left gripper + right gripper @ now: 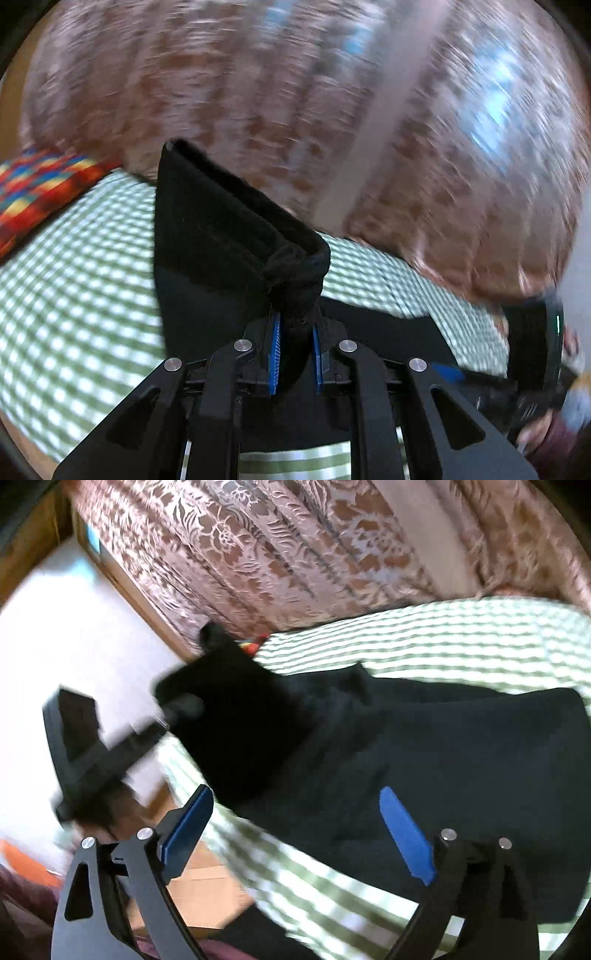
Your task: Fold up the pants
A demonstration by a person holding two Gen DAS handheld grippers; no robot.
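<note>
- Left gripper (295, 350) pinches a bunched waistband corner of the soft black pants (221, 236), lifted above the green-checked cloth (74, 295).
- Right gripper (295, 834) gapes wide, empty, over the pants.
- Floral curtain (295, 546) hangs behind.

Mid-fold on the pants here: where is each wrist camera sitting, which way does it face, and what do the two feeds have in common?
Left wrist: rides the left gripper, facing the curtain; the jaws pinch a lifted bunch of the black pants over the green checked cloth. No hand shows.
Right wrist: rides the right gripper, jaws wide with nothing between them, looking down across the pants; the left gripper shows at left.
Shared: pants, checked cloth, curtain, left gripper.
</note>
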